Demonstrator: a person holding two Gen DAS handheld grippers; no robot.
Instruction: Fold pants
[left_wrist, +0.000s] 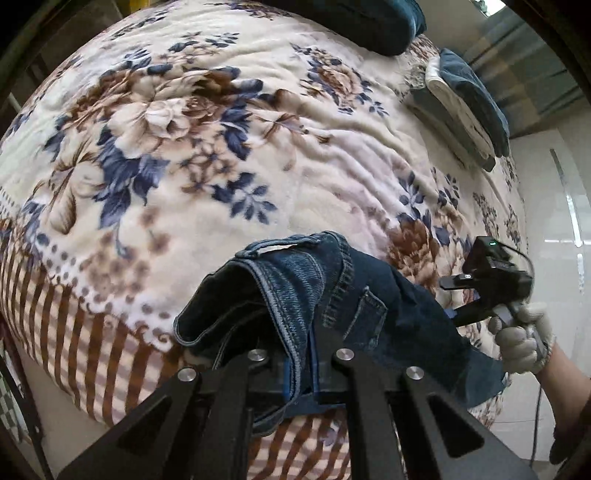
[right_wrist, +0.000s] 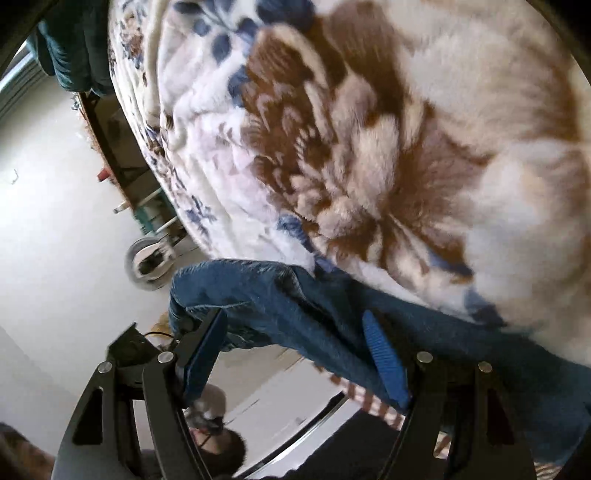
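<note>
The left gripper (left_wrist: 301, 376) clamped the jeans (left_wrist: 310, 295) at six o'clock; the right gripper (right_wrist: 295, 354) gaped around denim.

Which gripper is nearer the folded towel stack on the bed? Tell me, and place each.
Right. The right gripper hovers open beside the jeans, on the side of the folded towel stack. The left gripper, shut on the jeans, sits farther away.

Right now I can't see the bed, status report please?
Left hand-held gripper shut on jeans at the waistband. Right hand-held gripper open, denim between its jaws. Jeans half off the floral blanket. Nothing in the way.
</note>
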